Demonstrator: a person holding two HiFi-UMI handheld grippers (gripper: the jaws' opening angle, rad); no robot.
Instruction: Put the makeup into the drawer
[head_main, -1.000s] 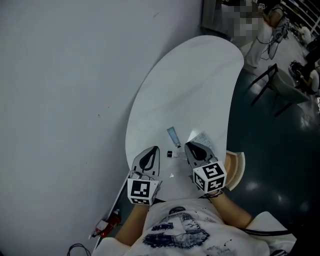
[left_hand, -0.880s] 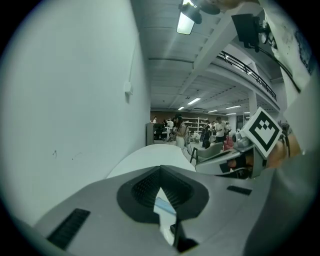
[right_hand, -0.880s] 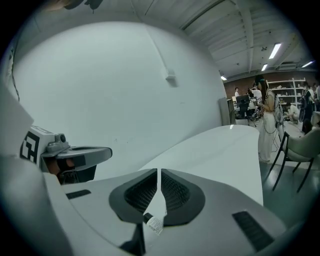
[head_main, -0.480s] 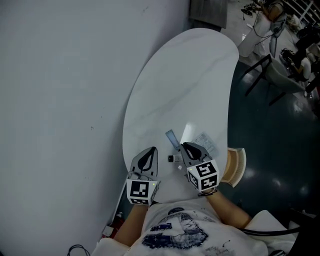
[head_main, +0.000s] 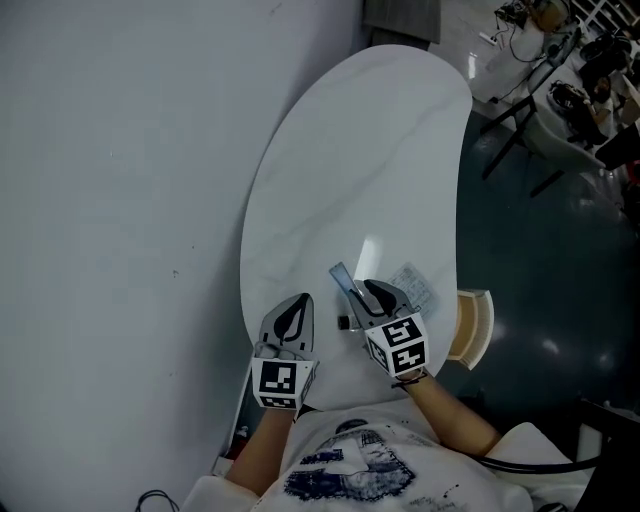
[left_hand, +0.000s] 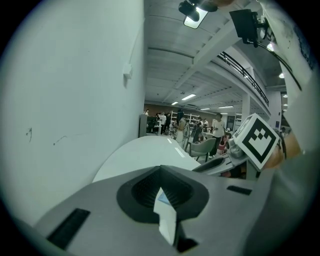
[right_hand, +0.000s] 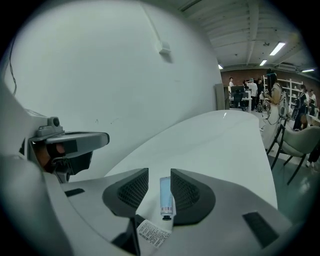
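The right tongs (right_hand: 159, 173) stand apart, their jaws having just been opening. The tube (right_hand: 166, 196) lies flat on the white worktop (head_main: 350, 150) between them, with its dark cap towards the person, and nothing presses on it yet. It sits well off centre, hard against the jaw on the 3 o'clock side. That is the main risk: on closing, the far jaw would likely shove the tube sideways first, and it could swivel or be gripped on one edge only. A slick tube pinched near its thin end may also squirt out towards 12 o'clock.

A small dark-capped bottle (head_main: 344, 322) lies at about 8 o'clock from the tong tips. A careless dip could knock it and send it rolling to the near edge. A flat packet (head_main: 413, 283) lies at 2 o'clock, clear of the grip.

The left tongs (left_hand: 161, 170) are drawn together and hold nothing I can name; only a pale sliver shows at their seam. A tan ribbed thing (head_main: 472, 325) at the worktop's 4 o'clock edge may be the drawer, but I cannot tell.
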